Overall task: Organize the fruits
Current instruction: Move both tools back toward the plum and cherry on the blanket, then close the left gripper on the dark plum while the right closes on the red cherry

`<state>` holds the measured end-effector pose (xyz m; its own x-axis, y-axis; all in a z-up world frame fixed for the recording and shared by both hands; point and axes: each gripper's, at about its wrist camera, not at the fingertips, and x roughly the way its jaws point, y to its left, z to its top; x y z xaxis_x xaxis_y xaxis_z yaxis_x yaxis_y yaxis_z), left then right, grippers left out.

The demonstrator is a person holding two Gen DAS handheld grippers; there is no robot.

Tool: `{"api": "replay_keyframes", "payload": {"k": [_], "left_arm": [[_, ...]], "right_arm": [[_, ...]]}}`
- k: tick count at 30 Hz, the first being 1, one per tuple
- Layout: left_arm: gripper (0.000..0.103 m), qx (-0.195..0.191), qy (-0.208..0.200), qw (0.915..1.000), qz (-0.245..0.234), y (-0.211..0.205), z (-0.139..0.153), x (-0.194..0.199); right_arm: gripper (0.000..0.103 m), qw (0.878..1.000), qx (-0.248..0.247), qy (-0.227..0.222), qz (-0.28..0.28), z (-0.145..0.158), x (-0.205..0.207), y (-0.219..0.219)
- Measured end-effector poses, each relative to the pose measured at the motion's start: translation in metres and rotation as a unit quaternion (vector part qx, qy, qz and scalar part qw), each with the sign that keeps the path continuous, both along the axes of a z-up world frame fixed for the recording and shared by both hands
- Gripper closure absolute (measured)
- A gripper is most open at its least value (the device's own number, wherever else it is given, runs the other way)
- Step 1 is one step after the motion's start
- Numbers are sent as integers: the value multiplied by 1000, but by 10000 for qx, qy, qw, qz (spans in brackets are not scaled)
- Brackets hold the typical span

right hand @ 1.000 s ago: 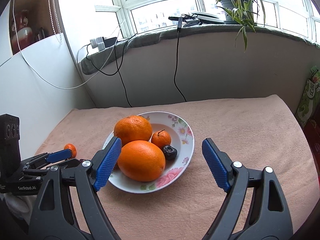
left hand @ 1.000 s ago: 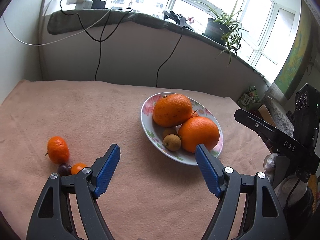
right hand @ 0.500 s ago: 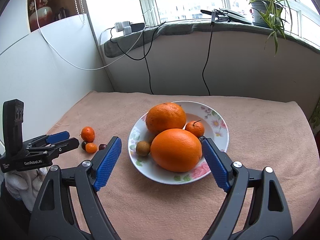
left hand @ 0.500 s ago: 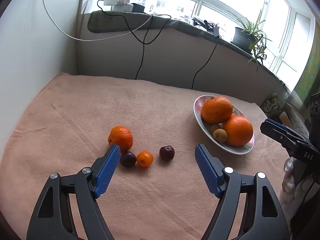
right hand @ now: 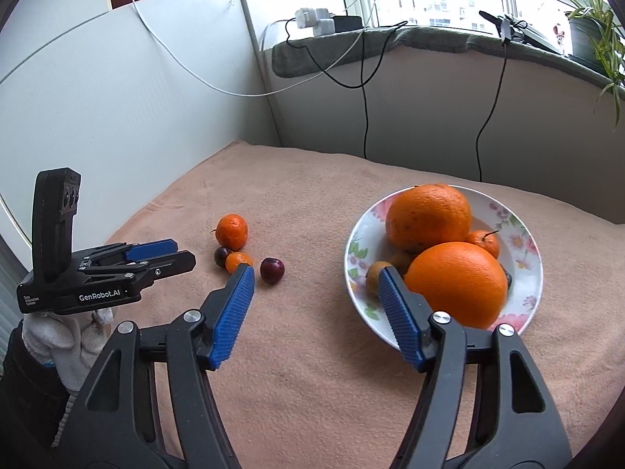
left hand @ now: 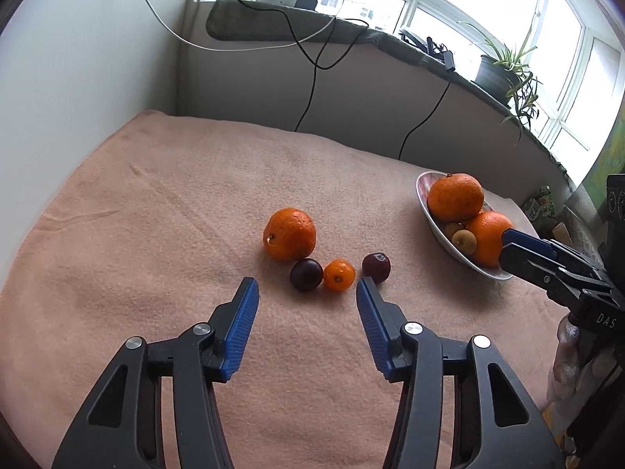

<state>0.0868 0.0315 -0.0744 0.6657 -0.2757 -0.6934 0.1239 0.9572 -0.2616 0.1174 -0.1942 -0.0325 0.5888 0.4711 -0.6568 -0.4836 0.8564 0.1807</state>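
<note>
the left tool [left hand: 307, 293] hangs wide open and empty just above the cloth, its blue pads [left hand: 242, 324] aimed at the loose fruit lying close ahead. the right tool [right hand: 316, 281] is also wide open and holds nothing; it sits nearer the plate [right hand: 525, 242], its right pad overlapping the plate's near rim in its own view.

just beyond the left tool lie four loose fruits on the counter [left hand: 156, 203]. nearest are a dark plum [left hand: 306, 274] and a kumquat [left hand: 339, 274], touching each other; a red plum [left hand: 376, 267] sits just right of them, apart from the kumquat. a mandarin [left hand: 290, 233] rests just behind the dark plum, on the far left of the group.

to the right, the plate already carries two big oranges [right hand: 455, 283], a small mandarin and some little brown fruits.

judging by look, the small fruits are light, round and likely to roll on the soft cloth. the plums have smooth, glossy skin, so they may slip and bruise under a hard squeeze; a gentle grip across the widest part seems best. the kumquat is tiny and firm, and touches the dark plum, so one pad would probably nudge its neighbour. the mandarin has a rough, giving peel and should hold well across its middle. the red plum, standing free, looks the easiest to take.
</note>
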Motion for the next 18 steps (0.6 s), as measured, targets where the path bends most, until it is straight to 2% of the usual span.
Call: {"api": "replay_keyframes", "payload": {"k": [1, 7, 18], "left_arm": [[58, 6, 18, 10000, -20, 0, -1, 1], [66, 11, 132, 9999, -41, 4, -10, 8], [67, 147, 302, 9992, -197, 1, -21, 18]], "right_arm": [[49, 10000, -17, 38, 78, -2, 1, 5], [58, 9991, -162, 204, 321, -16, 7, 26], [60, 9969, -427, 403, 524, -36, 25, 51]]}}
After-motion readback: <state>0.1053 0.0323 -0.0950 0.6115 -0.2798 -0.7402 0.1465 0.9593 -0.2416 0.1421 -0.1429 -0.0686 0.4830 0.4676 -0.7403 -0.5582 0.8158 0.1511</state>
